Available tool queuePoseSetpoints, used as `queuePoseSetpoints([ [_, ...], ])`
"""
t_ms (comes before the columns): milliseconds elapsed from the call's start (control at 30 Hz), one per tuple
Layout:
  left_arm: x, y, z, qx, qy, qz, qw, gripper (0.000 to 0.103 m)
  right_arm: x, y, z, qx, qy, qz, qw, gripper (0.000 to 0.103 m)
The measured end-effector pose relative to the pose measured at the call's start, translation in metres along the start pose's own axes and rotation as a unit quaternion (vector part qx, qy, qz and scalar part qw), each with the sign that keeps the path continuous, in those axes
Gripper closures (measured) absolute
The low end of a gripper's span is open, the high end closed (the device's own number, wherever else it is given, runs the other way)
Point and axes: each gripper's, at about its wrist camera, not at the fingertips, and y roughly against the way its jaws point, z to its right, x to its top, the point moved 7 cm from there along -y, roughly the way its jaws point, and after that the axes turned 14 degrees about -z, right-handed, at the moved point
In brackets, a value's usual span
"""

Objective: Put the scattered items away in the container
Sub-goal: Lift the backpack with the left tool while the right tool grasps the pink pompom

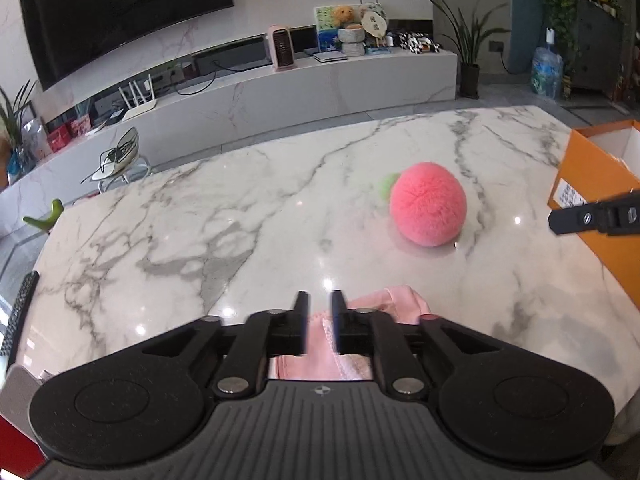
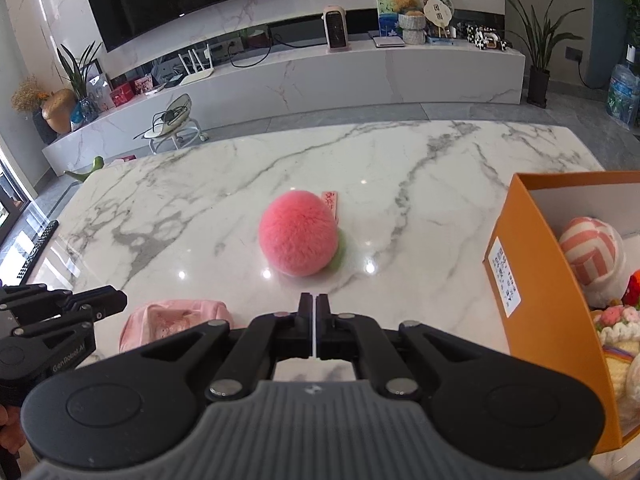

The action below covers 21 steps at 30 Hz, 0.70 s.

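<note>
- Left wrist view: my left gripper (image 1: 320,300) hangs over the near edge of the white grey-veined marble tabletop (image 1: 240,208), its jaws a narrow gap apart, directly above a soft pale-pink fabric pouch (image 1: 384,300). The cloth shows between and beyond the fingers; I cannot tell whether the pads touch it, and nothing is clamped.
- Same view: a round fluffy pink plush ball with a green leaf (image 1: 428,204) rests near the middle of the tabletop, well apart from the pouch. The orange cardboard box with a white interior (image 1: 592,168) stands at the right edge, and the tip of my right gripper (image 1: 560,220) enters in front of it.
- Right wrist view: my right gripper (image 2: 315,304) is closed and empty, aimed at the plush ball (image 2: 298,236), which lies ahead with bare marble (image 2: 400,168) between us.
- Same view: the pouch (image 2: 172,316) lies at the near edge, just beside my left gripper (image 2: 120,300). The box (image 2: 532,248) already holds a striped pink-and-white ball and other knitted toys.
- Step in hand, as I judge it: the left gripper is setting up to take the pouch, while two items are still out of the box.
- Next move: the fingers must straddle a fold of cloth and close, then lift and carry it rightward over the box wall.
</note>
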Motion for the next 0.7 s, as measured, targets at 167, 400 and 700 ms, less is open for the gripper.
queuePoseSetpoints([
  [167,-0.006,-0.007,0.005,-0.021,0.008,-0.005,0.9997,0.041,0.007,-0.018,0.000,0.003,-0.001,-0.005,1.000,0.094],
  [400,-0.018,-0.034,0.006,-0.048,0.060,-0.047,0.9960,0.046,0.023,-0.035,-0.003,-0.002,0.013,0.023,1.000,0.045],
  [700,-0.008,-0.051,-0.001,-0.040,0.078,-0.048,0.9950,0.076,0.057,-0.068,0.001,-0.013,0.015,0.052,0.998,0.011],
])
